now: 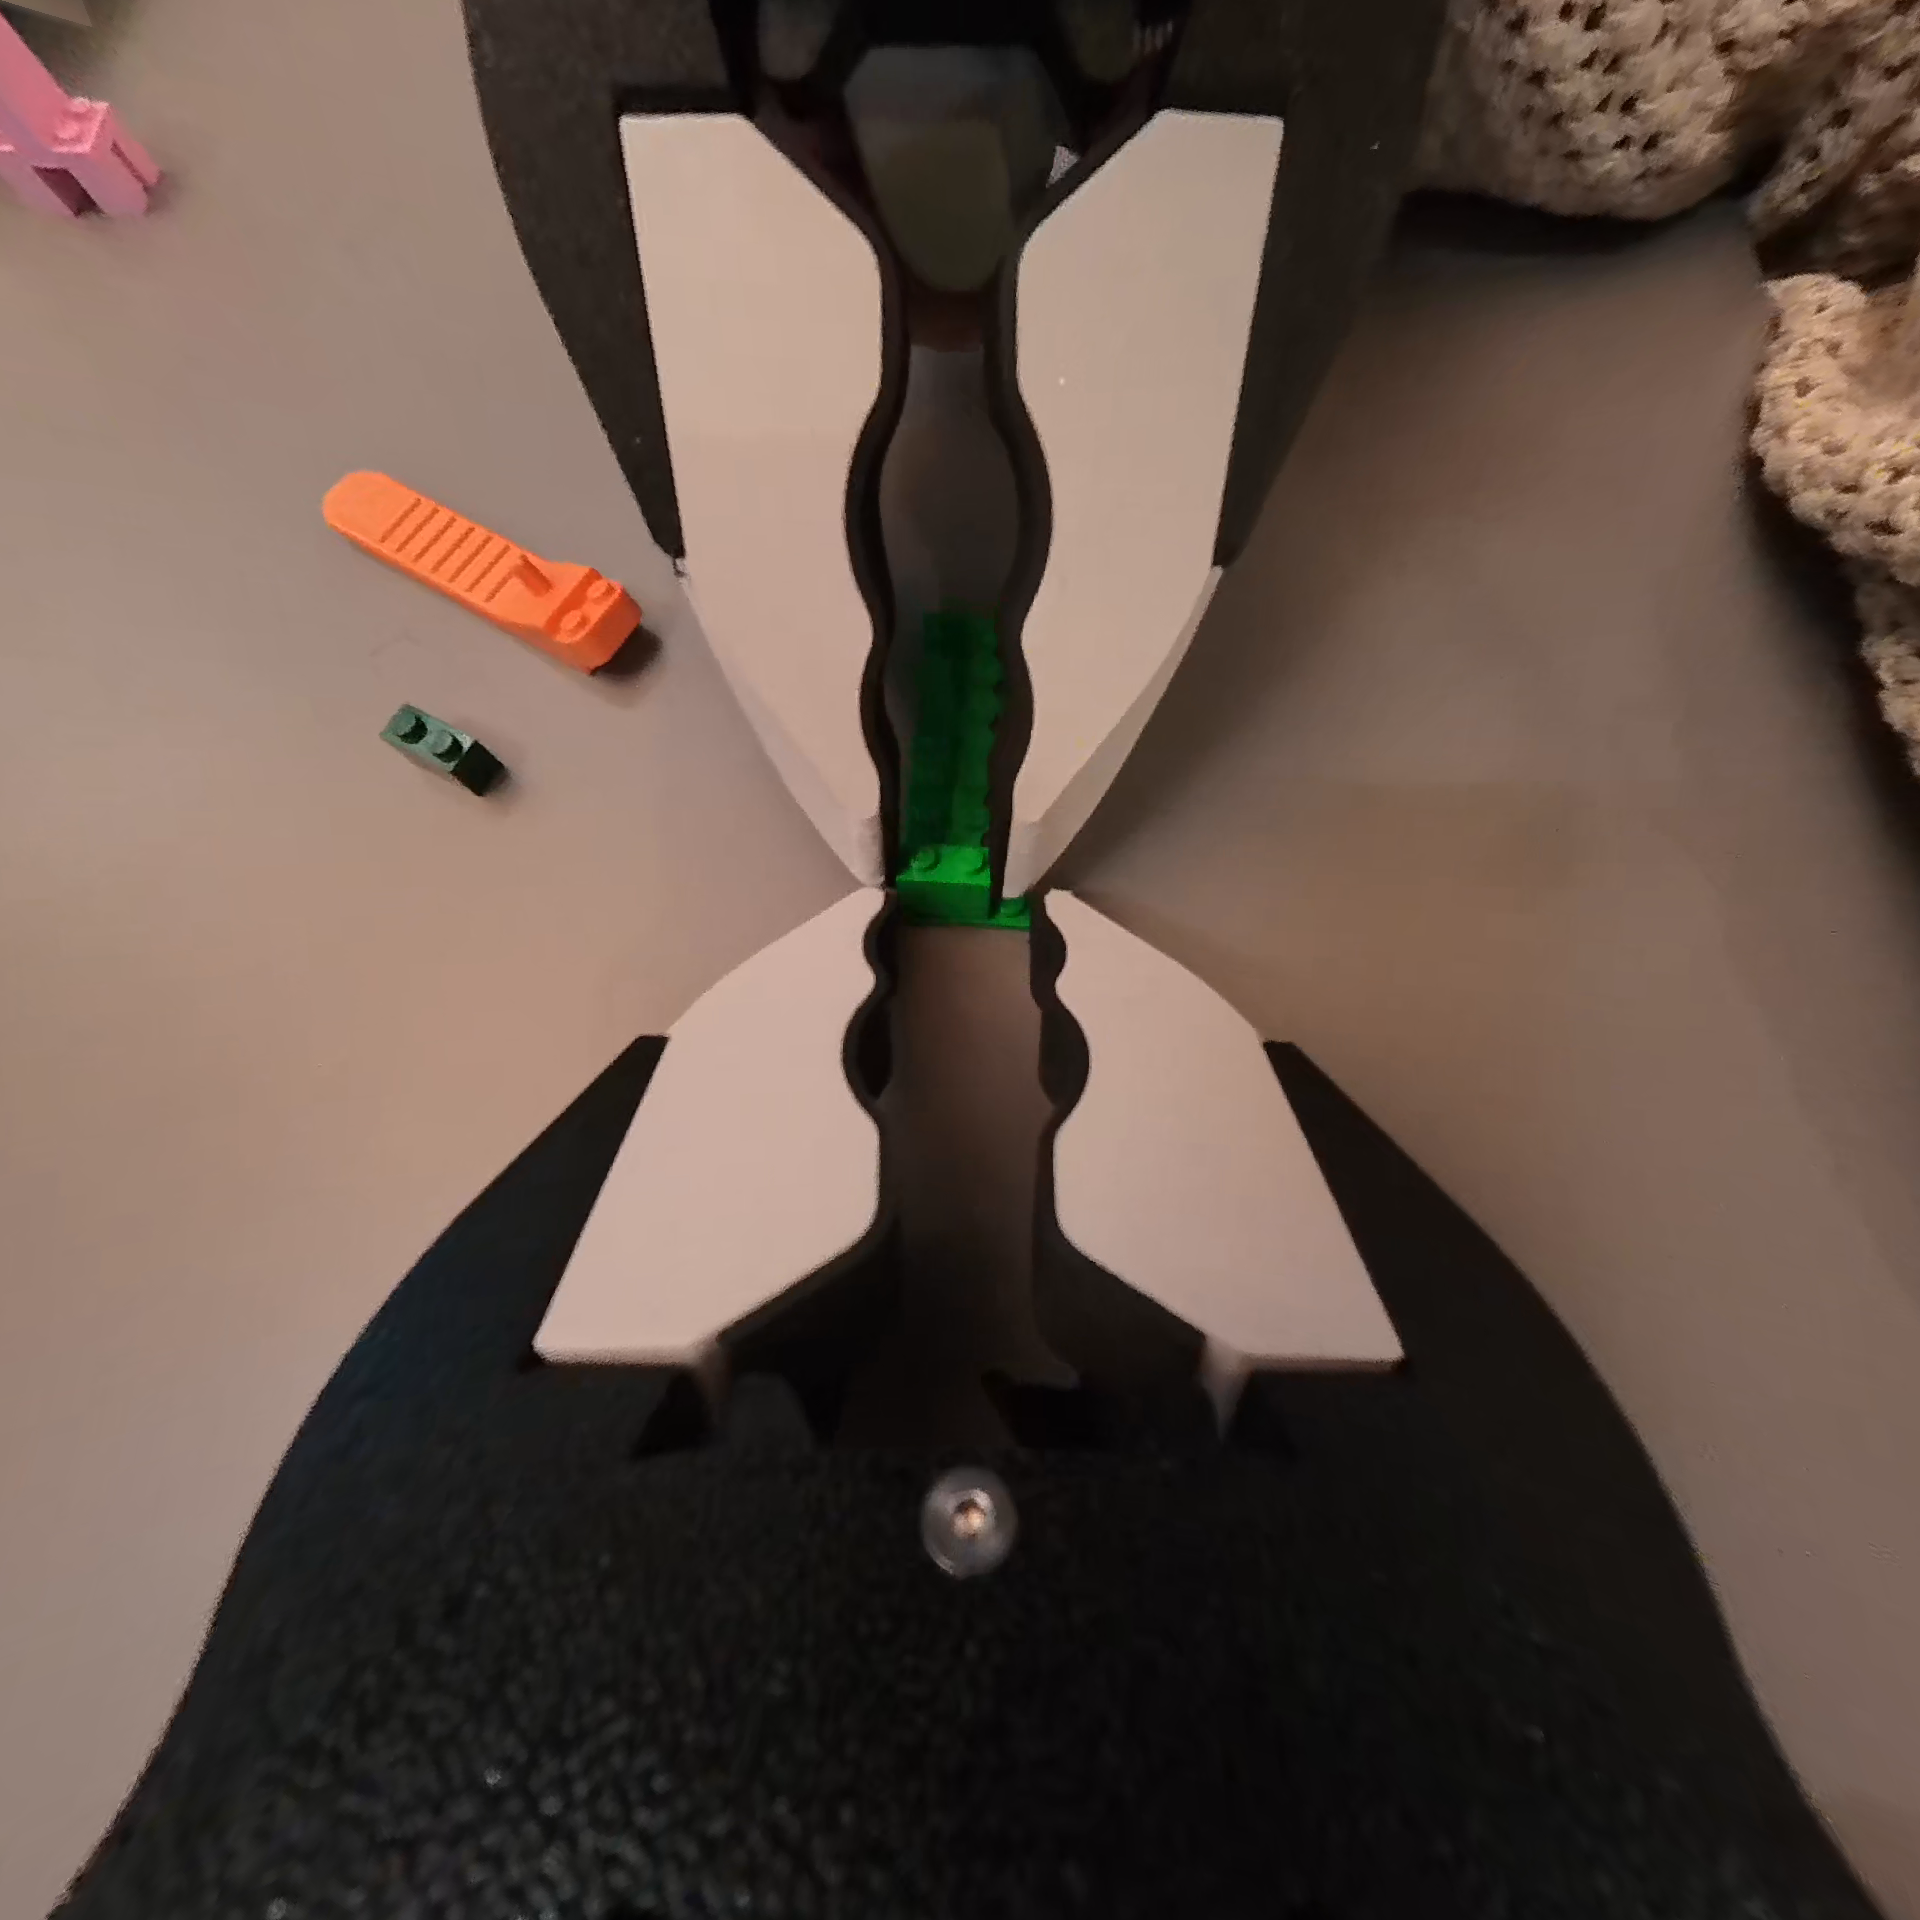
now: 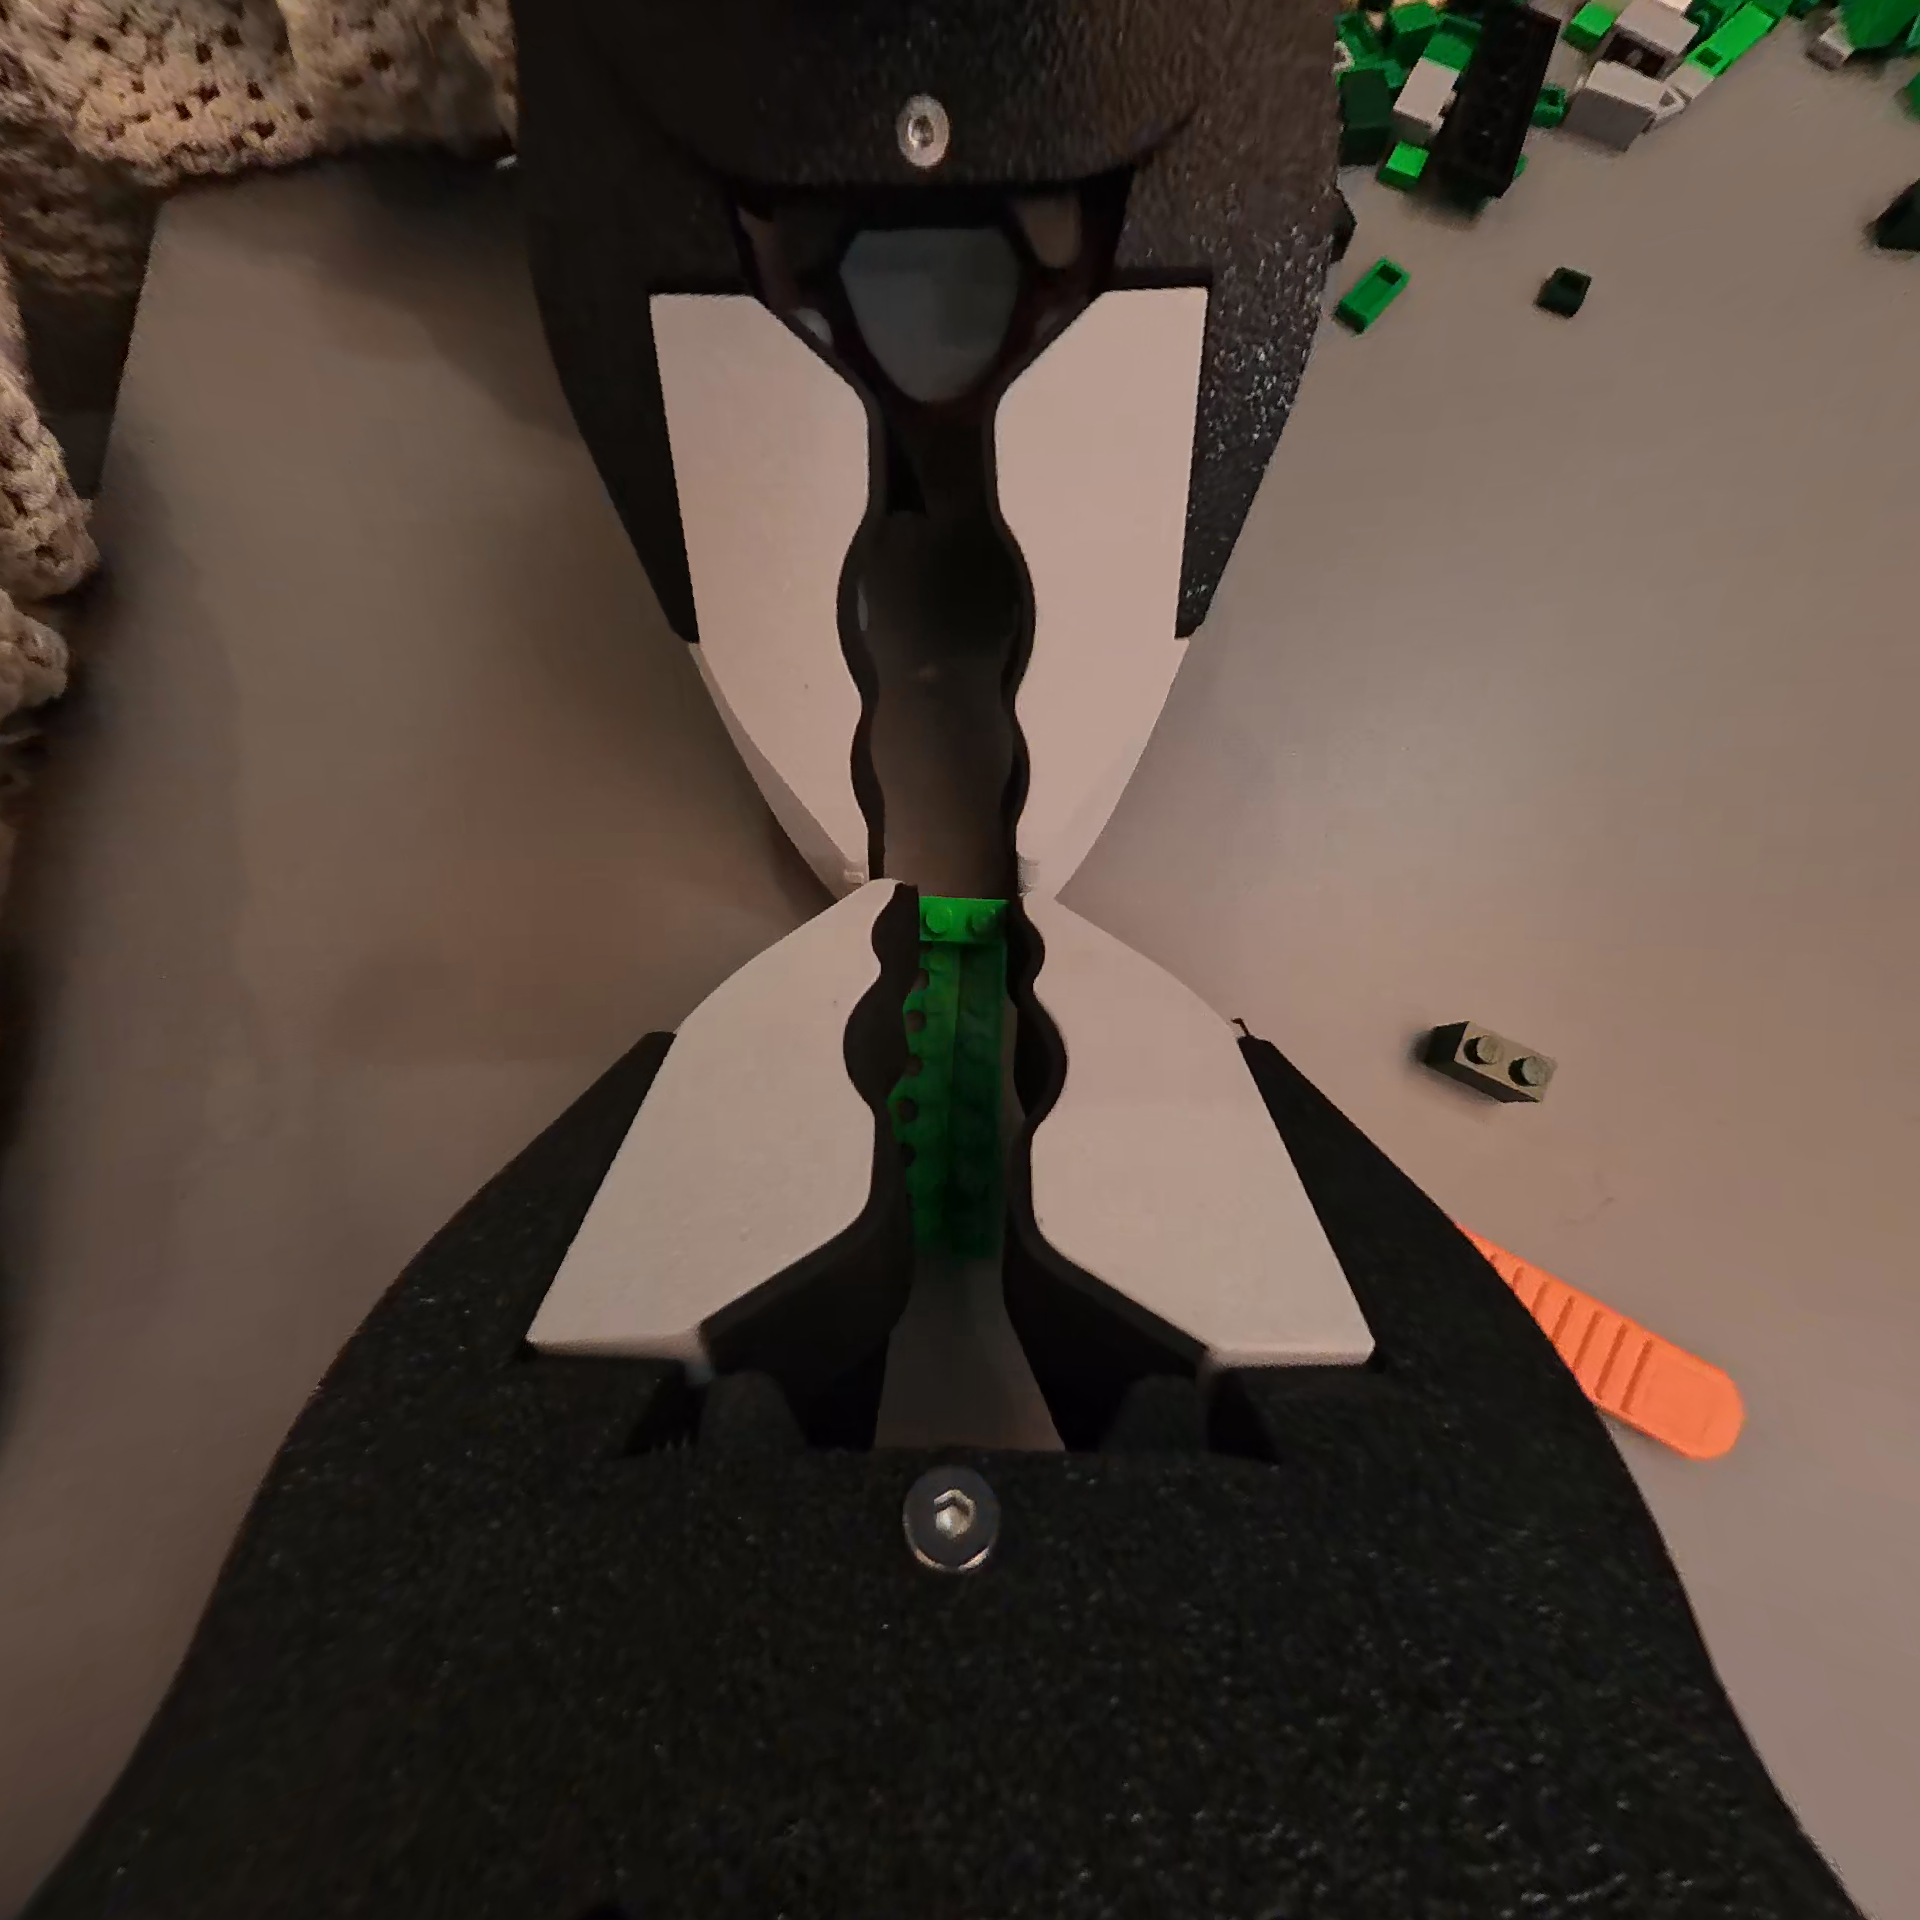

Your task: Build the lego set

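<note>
A long bright green lego piece (image 2: 951,1091) lies lengthwise between my right gripper's fingers, and my right gripper (image 2: 961,904) is shut on it. Its front end, with a short green brick (image 1: 940,868) on it, sticks out at the fingertips. My left gripper (image 1: 961,914) faces the right gripper (image 1: 951,852) tip to tip, jaws parted about a brick's width. The green end sits right at the left gripper's tips (image 2: 945,862); I cannot tell whether they grip it. Both are just above the grey table (image 1: 1455,935).
An orange brick separator (image 1: 483,566) (image 2: 1621,1361) and a dark green two-stud brick (image 1: 442,748) (image 2: 1491,1062) lie beside the grippers. A pile of green, grey and black bricks (image 2: 1558,83) lies farther off. There is a pink lego part (image 1: 73,156) and a knitted cloth (image 1: 1818,312). Left and right tips are no more than a few centimetres apart. Both grippers' tips are roughly 8 centimeters from the dark green two-stud brick (image 1: 442,748). The right camera catches it too, in the right wrist view (image 2: 1487,1054).
</note>
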Action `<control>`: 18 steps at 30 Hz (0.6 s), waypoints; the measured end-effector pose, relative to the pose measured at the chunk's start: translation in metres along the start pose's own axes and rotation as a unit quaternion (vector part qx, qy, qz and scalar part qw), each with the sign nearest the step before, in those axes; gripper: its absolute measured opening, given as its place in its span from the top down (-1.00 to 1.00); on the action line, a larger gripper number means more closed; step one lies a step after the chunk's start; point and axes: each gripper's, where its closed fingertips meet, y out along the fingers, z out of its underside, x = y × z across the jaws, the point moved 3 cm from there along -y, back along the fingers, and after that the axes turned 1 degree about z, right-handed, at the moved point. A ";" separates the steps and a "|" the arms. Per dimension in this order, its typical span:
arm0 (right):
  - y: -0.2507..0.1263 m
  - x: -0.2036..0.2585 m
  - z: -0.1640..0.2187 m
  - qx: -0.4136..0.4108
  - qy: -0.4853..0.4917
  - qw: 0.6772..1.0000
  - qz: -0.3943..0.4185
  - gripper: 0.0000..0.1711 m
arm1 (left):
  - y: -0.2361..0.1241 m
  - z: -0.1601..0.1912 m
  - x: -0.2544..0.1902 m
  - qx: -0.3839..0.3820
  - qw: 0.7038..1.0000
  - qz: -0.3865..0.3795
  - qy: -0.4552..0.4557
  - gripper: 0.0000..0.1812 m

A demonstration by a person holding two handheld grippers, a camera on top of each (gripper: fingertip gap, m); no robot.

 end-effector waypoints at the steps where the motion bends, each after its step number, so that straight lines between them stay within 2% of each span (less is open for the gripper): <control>1: 0.000 0.000 0.000 0.000 0.001 1.000 -0.002 0.82 | 0.000 0.000 0.000 0.000 1.000 0.001 0.001 0.73; 4: 0.000 0.000 0.000 0.002 0.003 1.000 -0.003 0.81 | -0.001 -0.001 -0.001 0.000 1.000 0.004 0.001 0.73; 6: 0.000 0.000 0.000 0.007 0.003 1.000 -0.002 0.81 | -0.001 -0.001 -0.006 -0.001 1.000 0.021 -0.004 0.57; 8: 0.000 0.000 -0.001 0.014 0.001 1.000 0.000 0.81 | -0.004 0.000 -0.009 0.002 1.000 0.021 0.003 0.53; 12: 0.000 0.000 -0.001 0.028 0.002 1.000 0.005 0.81 | -0.011 0.006 -0.015 0.001 0.999 0.025 0.032 0.82; 18: 0.000 0.001 -0.002 0.039 0.006 0.999 0.009 0.81 | -0.012 0.005 -0.024 0.000 0.998 0.033 0.059 0.90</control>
